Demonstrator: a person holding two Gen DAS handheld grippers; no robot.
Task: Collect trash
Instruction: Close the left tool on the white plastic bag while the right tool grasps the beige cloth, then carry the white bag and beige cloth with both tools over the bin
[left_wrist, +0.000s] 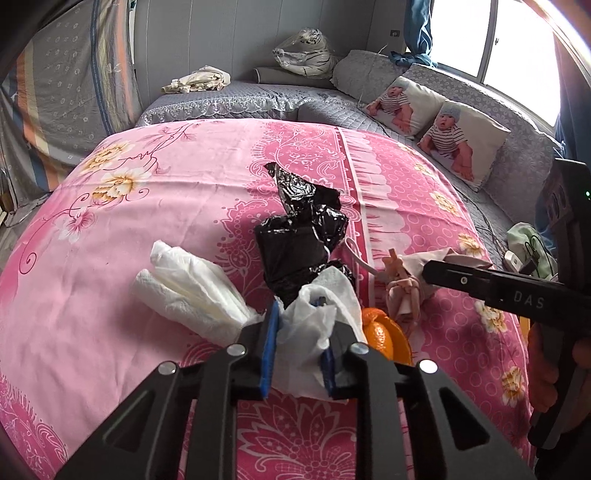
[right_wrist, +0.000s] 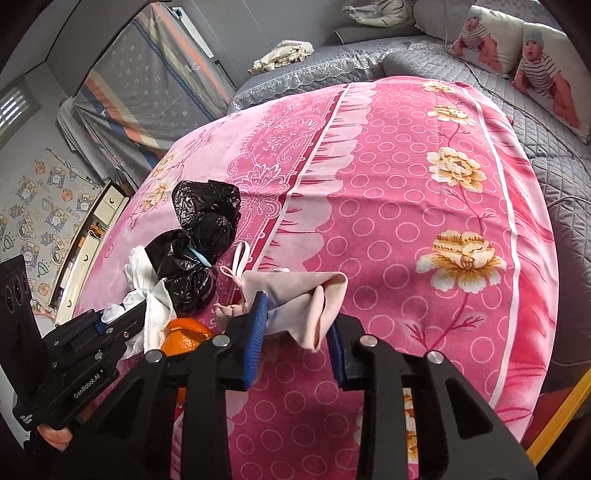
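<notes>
Trash sits bunched up near the front edge of the pink floral bedspread (left_wrist: 110, 221), pretty much in the middle of that edge. Going left to right: a loose crumpled white paper towel (left_wrist: 184, 284) lies flat on the cover, then the left gripper (left_wrist: 299, 325) has its blue pads squeezed on a second white tissue wad (left_wrist: 314, 325). Right behind that is a scrunched black plastic bag (left_wrist: 303, 236), and just beside the tissue there's an orange peel (left_wrist: 384, 336) touching the cover. Next over, a pinkish beige glove-looking thing (right_wrist: 306, 299) with knotted strips is between the blue pads of the right gripper (right_wrist: 295, 317), which pinch its folded edge. Further back, past the far edge of the bedspread, two baby-print pillows (left_wrist: 436, 129) lean on a grey quilted couch (left_wrist: 258, 96).
</notes>
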